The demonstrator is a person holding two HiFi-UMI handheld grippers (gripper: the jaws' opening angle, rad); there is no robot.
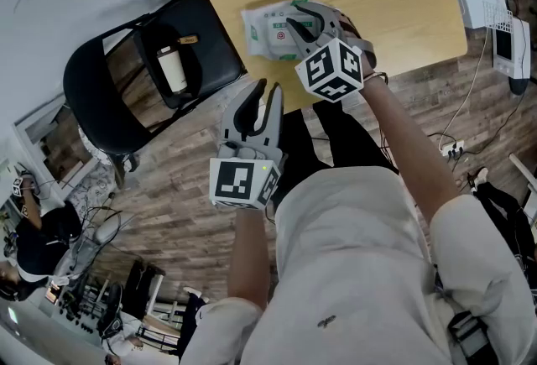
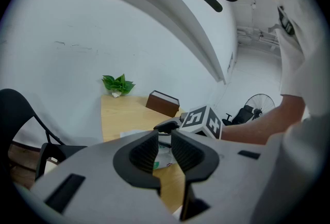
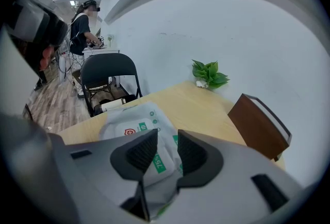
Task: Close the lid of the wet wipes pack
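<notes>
While the left gripper (image 1: 263,96) hangs off the table (image 1: 394,2) edge with its jaws slightly apart and nothing between them, the right gripper (image 3: 166,139) stands over the pack (image 3: 126,124), tilted downward. Its jaws are spread a little. The lid (image 3: 158,164) shows in the gap between them and extends beneath both tips; the pads do not visibly pinch it. Whether the lid is fully seated cannot be told. The step in hand appears to be positioning on the lid for closing. The next move calls for lowering the tips onto the lid and pressing it flat without shifting the pack.
</notes>
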